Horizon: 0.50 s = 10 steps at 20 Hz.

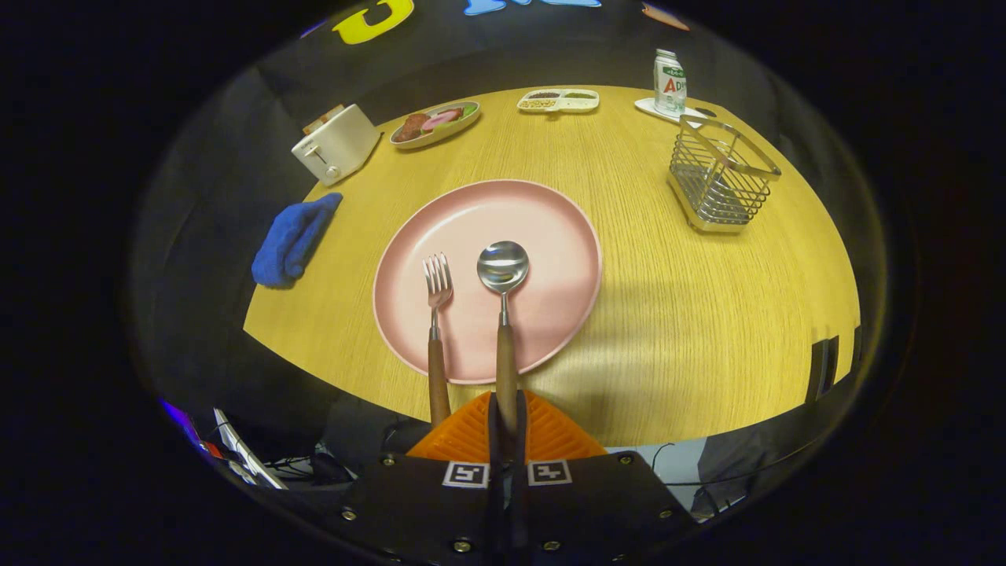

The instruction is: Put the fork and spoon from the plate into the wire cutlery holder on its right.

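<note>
a: what's the claw (507, 428) doing?
b: its orange fingers (464, 436) are nearly together, pinched on the spoon's wooden handle at the tabletop's (692, 314) near edge. the spoon (503, 314) runs straight ahead from between them, its bowl resting on the pink plate (550, 236).
a: and the fork (435, 330)?
b: just to the left of the spoon, parallel to it, tines on the plate, handle sticking out over the plate's near rim, beside the left finger.
a: where's the wire cutlery holder (719, 177)?
b: to the plate's right and farther back, well apart from it, near the tabletop's right edge.
a: anything else?
b: a blue cloth (291, 240) at the left edge, a white toaster (336, 144) beyond it, then along the far edge an oval dish of food (435, 123), a small divided tray (558, 100) and a carton (670, 81).
</note>
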### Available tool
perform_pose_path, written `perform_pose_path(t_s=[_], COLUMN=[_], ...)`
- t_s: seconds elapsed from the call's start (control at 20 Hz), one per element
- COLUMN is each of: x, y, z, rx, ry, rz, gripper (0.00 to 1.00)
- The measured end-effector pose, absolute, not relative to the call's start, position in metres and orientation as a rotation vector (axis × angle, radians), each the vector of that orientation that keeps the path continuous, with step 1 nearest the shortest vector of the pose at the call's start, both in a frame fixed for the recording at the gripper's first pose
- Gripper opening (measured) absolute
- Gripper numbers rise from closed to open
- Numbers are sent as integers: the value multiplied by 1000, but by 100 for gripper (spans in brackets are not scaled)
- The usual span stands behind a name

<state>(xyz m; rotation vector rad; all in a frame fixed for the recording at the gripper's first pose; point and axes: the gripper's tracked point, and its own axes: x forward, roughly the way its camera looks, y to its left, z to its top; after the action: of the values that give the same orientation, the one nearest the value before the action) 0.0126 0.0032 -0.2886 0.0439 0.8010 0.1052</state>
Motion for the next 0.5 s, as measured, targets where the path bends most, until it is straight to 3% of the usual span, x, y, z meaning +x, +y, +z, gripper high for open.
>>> perform_pose_path(t_s=[0.5], x=[26], y=[-11], z=[-224], rx=[148], ry=[664], rz=[98], gripper=[4])
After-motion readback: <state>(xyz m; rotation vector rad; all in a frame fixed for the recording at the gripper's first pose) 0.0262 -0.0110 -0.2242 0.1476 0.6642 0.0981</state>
